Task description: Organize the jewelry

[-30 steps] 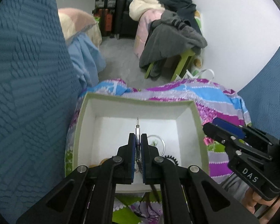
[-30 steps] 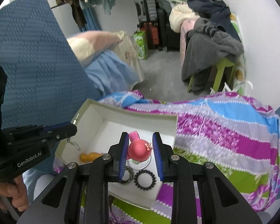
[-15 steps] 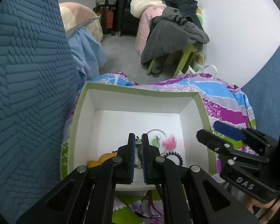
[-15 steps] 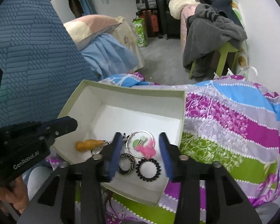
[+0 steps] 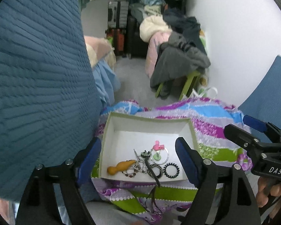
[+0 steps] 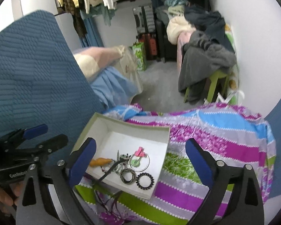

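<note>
A shallow white box with a green rim [image 5: 148,116] [image 6: 133,126] rests on a striped cloth. Inside lie an orange piece [image 5: 120,166], a pink clip [image 5: 158,147] [image 6: 139,151], a silver hoop [image 5: 165,159], a black coil hair tie [image 5: 171,170] [image 6: 145,181], a patterned ring [image 6: 128,176] and a bead bracelet [image 5: 133,171]. A dark cord [image 5: 153,178] [image 6: 106,172] trails over the front wall. My left gripper [image 5: 136,146] hovers above the box, its jaws opening with nothing gripped. My right gripper [image 6: 140,146] also hangs above it, jaws opening and holding nothing.
The striped pink, blue and green cloth [image 6: 215,140] covers the surface under the box. A blue quilted cushion [image 5: 37,84] rises close on the left. Beyond are a green stool with piled clothes [image 6: 206,60] and suitcases [image 5: 116,15]. Hands hold both tools.
Both grippers went from shut to wide open and rose away from the box. The left let go of the corded piece, the right of the pink clip; both now lie in the box.
</note>
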Demonstrator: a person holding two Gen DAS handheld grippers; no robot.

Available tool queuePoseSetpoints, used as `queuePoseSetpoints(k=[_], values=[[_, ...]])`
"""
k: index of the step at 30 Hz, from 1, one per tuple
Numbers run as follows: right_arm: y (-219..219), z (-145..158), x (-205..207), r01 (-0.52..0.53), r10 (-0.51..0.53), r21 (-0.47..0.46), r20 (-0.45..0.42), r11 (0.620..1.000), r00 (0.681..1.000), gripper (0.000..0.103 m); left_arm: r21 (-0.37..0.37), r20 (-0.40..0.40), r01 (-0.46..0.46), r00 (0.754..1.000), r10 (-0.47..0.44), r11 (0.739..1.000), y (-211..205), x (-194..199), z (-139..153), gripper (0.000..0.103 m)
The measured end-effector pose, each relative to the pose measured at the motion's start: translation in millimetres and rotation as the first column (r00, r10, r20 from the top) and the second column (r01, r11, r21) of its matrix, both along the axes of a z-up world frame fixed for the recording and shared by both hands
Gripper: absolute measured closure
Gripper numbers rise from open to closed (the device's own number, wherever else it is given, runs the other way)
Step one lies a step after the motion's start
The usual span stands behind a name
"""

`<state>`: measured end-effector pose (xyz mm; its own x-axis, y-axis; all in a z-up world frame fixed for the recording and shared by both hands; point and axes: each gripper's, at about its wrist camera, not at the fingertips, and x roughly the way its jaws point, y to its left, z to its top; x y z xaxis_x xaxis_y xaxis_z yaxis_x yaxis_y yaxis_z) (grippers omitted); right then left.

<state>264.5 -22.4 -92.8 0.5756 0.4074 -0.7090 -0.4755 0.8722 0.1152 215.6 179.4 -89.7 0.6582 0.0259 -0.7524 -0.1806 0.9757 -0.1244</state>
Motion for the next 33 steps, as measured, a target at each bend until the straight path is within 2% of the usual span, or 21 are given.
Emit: queuePoseSetpoints(k=[2,6,11,19,22,24,28,33], values=[[-2.9,13.5,-7.4,0.003,-0.003,0.002,0.021,1.000,1.000,0.001,0.011,0.013,-0.013,1.000,0.012,1.000,-1.8,-8.6,12.5,0.020],[-9.8,39.4,-25.0,0.023,-0.022,-0.011,0.053,1.000,0.998,0.001,0.014,0.049,-0.037,0.998,0.036,0.999,-5.9,-28.1,33.7,0.020],[-18.1,54.7,-49.2,0.038,-0.035,-0.046,0.076,0.998,0.997,0.001,-0.003,0.077,-0.040,0.996,0.041,0.999,-17.2,-48.5,50.5,0.020],[-46.0,68.2,-75.6,0.103,-0.102,-0.035,0.034,0.994,0.994,0.001,-0.019,0.030,-0.040,0.999,0.041,0.999,-34.6,-67.7,46.6,0.020],[-51.7,73.3,-82.3,0.110,-0.109,-0.042,0.032,0.993,0.994,0.001,-0.055,0.020,-0.055,0.998,0.056,0.997,-34.2,-73.6,43.1,0.020],[-55.0,75.7,-85.9,0.115,-0.114,-0.038,0.029,0.993,0.993,0.001,-0.040,0.011,-0.061,0.998,0.062,0.997,-36.1,-77.5,42.9,0.020],[-61.3,70.9,-88.1,0.123,-0.124,-0.034,-0.021,0.992,0.992,0.001,-0.047,0.005,-0.053,0.999,0.054,0.997,-40.9,-84.1,46.3,0.020],[-67.5,67.4,-93.4,0.126,-0.127,-0.035,-0.033,0.991,0.991,0.001,-0.043,0.014,-0.063,0.998,0.064,0.997,-41.9,-91.1,52.5,0.020]])
